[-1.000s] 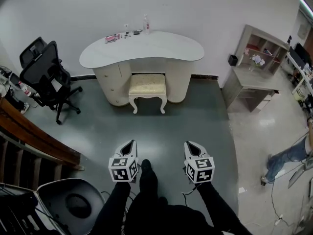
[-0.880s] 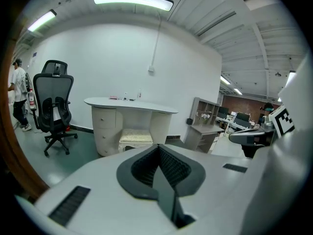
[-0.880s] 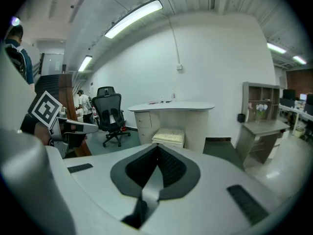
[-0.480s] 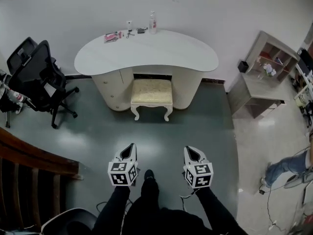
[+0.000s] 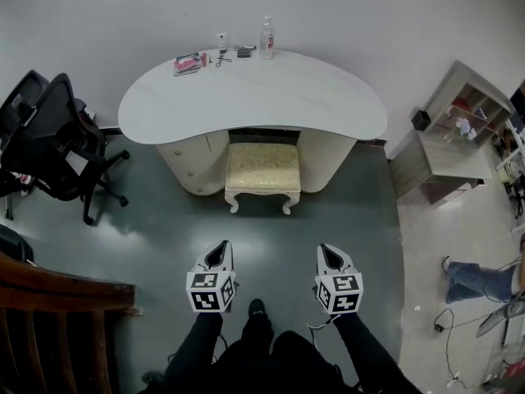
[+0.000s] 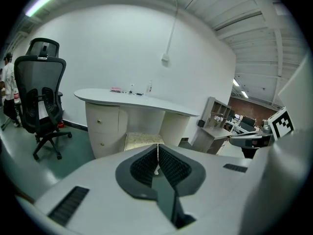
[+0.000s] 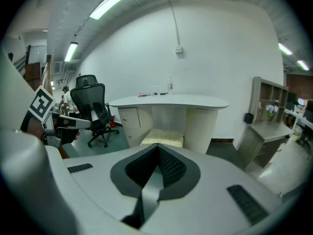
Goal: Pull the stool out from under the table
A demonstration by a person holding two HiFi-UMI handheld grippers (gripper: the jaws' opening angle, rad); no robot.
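A cream cushioned stool (image 5: 262, 171) with white curved legs stands tucked partly under the white kidney-shaped table (image 5: 246, 97). The same stool (image 6: 142, 140) shows in the left gripper view and the stool (image 7: 163, 137) in the right gripper view, straight ahead of the jaws. My left gripper (image 5: 218, 253) and right gripper (image 5: 330, 257) hang side by side over the grey floor, well short of the stool. Both are shut with nothing between their jaws.
A black office chair (image 5: 49, 138) stands left of the table. A grey shelf unit (image 5: 459, 130) is at the right. A bottle (image 5: 267, 38) and small items lie on the tabletop's far edge. A wooden rail (image 5: 57, 290) is at lower left. A person's leg (image 5: 480, 276) shows far right.
The view has moved toward the table: stool and table appear larger and closer. Both grippers keep their place in front of me, still shut.
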